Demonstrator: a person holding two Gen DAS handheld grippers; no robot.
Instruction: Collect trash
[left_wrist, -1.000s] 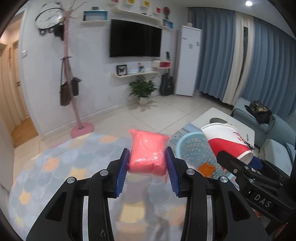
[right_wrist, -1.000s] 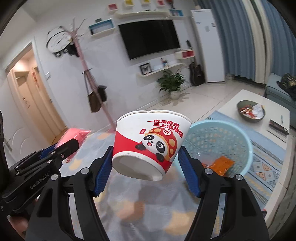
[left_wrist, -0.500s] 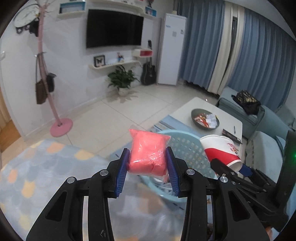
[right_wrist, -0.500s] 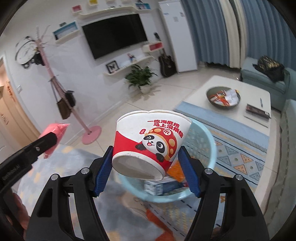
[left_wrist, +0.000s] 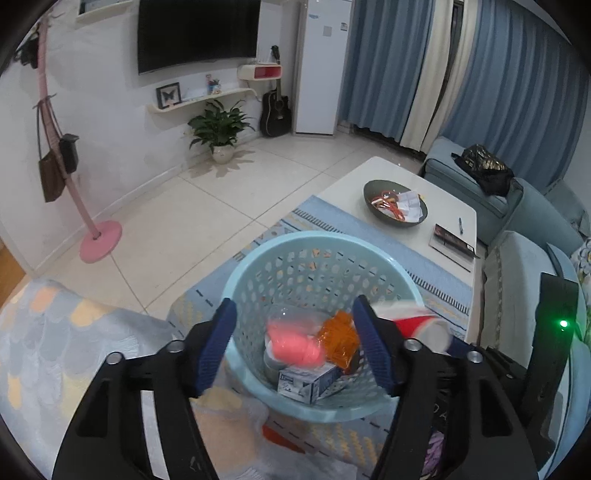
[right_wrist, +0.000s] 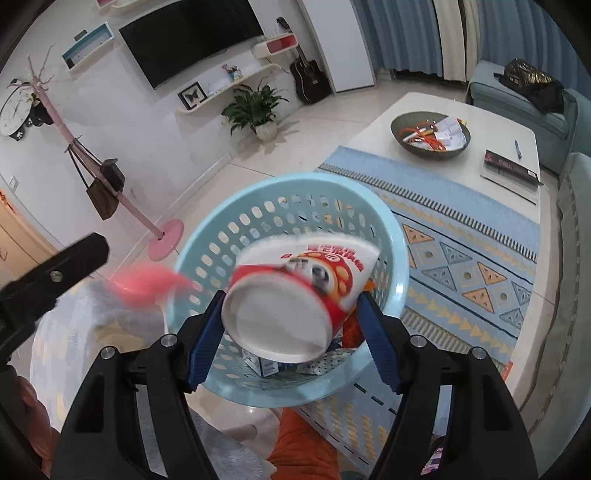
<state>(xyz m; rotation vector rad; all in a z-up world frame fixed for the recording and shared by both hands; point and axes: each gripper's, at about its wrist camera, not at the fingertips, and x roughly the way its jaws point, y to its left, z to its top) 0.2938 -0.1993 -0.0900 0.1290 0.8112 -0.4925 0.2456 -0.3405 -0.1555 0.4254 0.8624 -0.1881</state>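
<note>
A: Jaws of the left gripper (left_wrist: 295, 343) are spread, nothing between them; the pink packet (left_wrist: 293, 345), blurred, is inside the blue basket (left_wrist: 258, 258).

B: Right gripper (right_wrist: 291, 328) has let go too; the noodle cup (right_wrist: 295, 295) tumbles over the rim. Keep both centred above the opening.

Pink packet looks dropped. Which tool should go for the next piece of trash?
Left. The left tool is open and empty, and the pink packet lies blurred inside the basket. The right tool has the noodle cup between its fingers above the basket, so it is occupied.
</note>
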